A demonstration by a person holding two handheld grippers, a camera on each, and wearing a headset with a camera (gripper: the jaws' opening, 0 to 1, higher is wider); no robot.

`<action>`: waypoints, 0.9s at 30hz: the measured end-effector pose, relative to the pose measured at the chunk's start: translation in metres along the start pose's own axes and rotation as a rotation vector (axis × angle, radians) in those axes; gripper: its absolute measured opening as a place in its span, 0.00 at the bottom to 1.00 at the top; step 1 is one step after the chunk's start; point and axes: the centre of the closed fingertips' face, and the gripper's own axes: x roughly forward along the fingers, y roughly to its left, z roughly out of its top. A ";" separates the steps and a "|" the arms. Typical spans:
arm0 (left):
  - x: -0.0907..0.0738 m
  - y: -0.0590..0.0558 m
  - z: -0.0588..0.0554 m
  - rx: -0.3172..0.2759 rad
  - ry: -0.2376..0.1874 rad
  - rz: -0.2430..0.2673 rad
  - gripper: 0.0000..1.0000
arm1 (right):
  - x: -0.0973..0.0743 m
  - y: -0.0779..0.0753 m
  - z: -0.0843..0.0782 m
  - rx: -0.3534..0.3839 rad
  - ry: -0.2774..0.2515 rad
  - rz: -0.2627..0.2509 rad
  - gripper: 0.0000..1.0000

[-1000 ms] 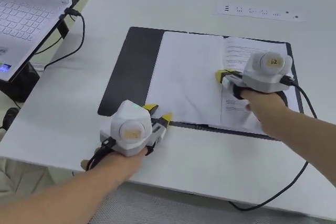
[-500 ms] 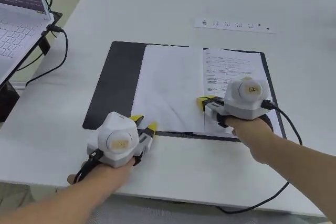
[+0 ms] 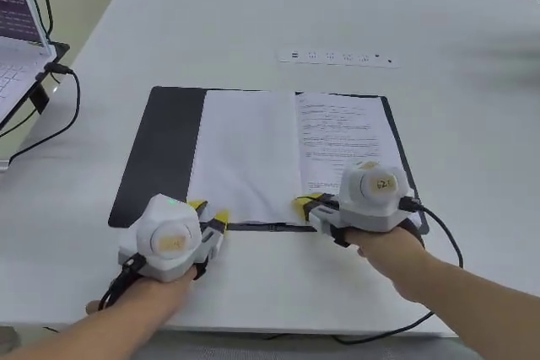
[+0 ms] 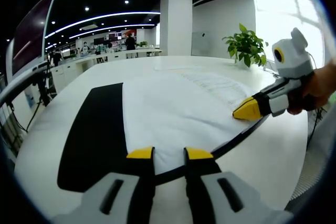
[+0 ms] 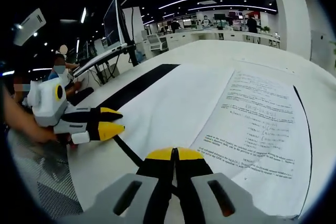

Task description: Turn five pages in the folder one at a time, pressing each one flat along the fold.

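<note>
Two jaws slightly spread on left gripper [image 3: 209, 212], at the near edge | right gripper [image 3: 305, 202] pressed together, empty, at the fold's foot | folder [image 3: 160, 149] lies open on tabletop [image 3: 253, 6] | risk: closed tips dragging could crease printed page [image 3: 342, 137].

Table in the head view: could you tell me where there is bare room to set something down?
Bare table lies right of the folder and beyond the power strip. The near edge is crowded by the left gripper and right gripper; a cable crosses the left.
</note>
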 end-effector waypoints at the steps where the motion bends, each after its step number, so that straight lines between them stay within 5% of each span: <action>1: 0.000 0.000 0.000 -0.001 0.000 0.000 0.20 | -0.001 0.001 -0.002 0.002 0.003 0.002 0.00; 9: 0.000 0.000 0.000 0.005 0.010 0.002 0.20 | -0.012 0.013 -0.014 0.033 0.042 0.029 0.00; 12: 0.000 -0.001 0.000 0.008 0.017 0.003 0.20 | -0.018 0.023 -0.020 0.104 0.063 0.064 0.00; 15: 0.000 -0.001 0.000 0.012 0.029 0.004 0.20 | -0.026 0.025 -0.033 0.109 0.114 0.062 0.00; 27: 0.003 -0.001 0.002 -0.011 0.109 0.007 0.21 | -0.076 0.035 0.009 0.193 -0.066 0.044 0.00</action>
